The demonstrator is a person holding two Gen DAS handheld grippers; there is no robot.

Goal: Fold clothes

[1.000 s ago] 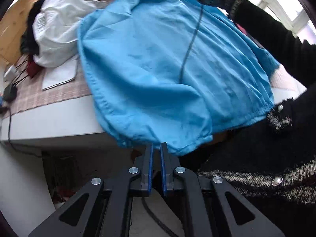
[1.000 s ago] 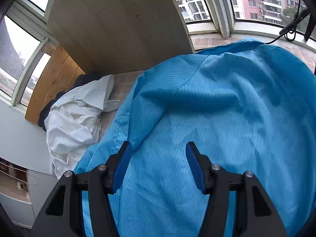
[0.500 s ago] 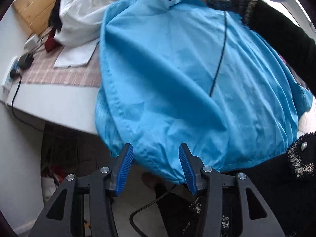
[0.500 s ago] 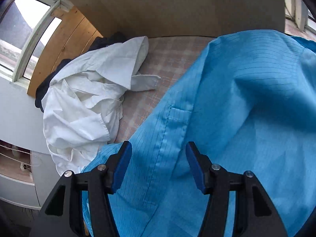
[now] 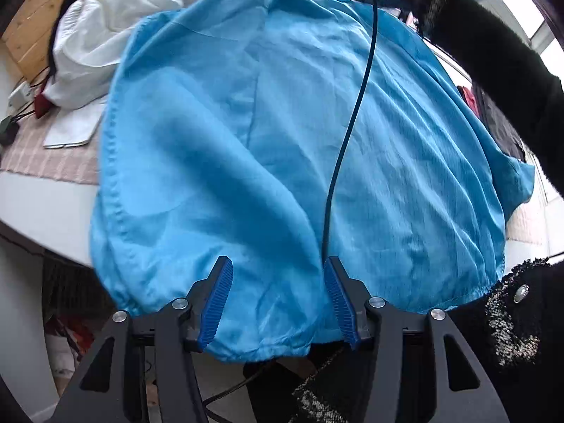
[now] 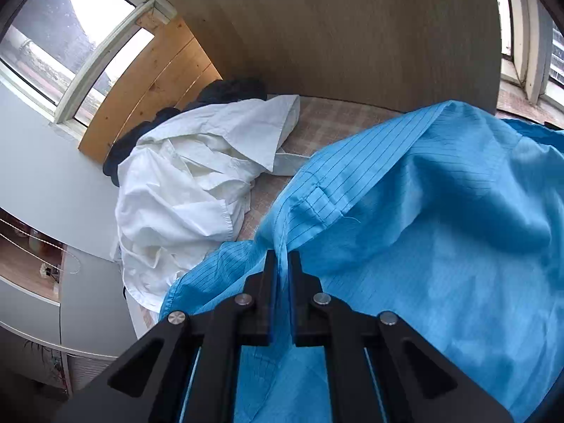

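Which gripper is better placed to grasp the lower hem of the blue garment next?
Left gripper: open fingers straddle the blue garment hem. Right gripper already clamps its far edge.

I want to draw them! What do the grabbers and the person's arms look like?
Both are black frames with silver bolts. The left gripper has ridged blue pads on its jaws; the right gripper shows thin blue pad edges. A dark cable trails from it. The sleeve is fuzzy black with speckled white trim.
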